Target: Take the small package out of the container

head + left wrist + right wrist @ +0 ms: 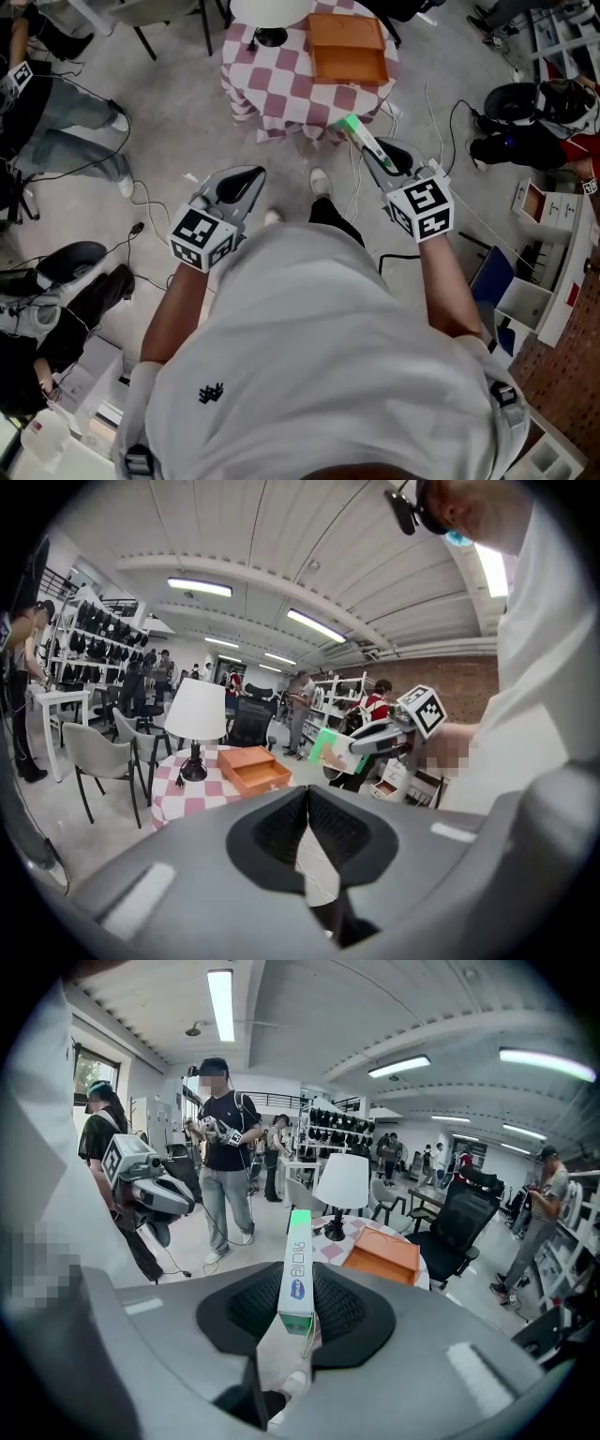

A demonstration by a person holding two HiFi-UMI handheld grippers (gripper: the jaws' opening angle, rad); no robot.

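Observation:
A small green and white package [298,1274] stands edge-on between the jaws of my right gripper [300,1299], which is shut on it. From the head view the package [362,137] sticks forward out of the right gripper [377,156], in the air well short of the table. The container, an open orange box [347,47], sits on the checkered table [272,84]; it also shows as the orange box [253,769] and the orange box [384,1252]. My left gripper [255,176] is held at my left, its jaws together in the left gripper [307,803], nothing in them.
A white lamp [270,11] stands on the table beside the box. Cables [141,202] trail over the floor between me and the table. Several people stand around, one close at the left [225,1138]. A black office chair [461,1215] is beyond the table.

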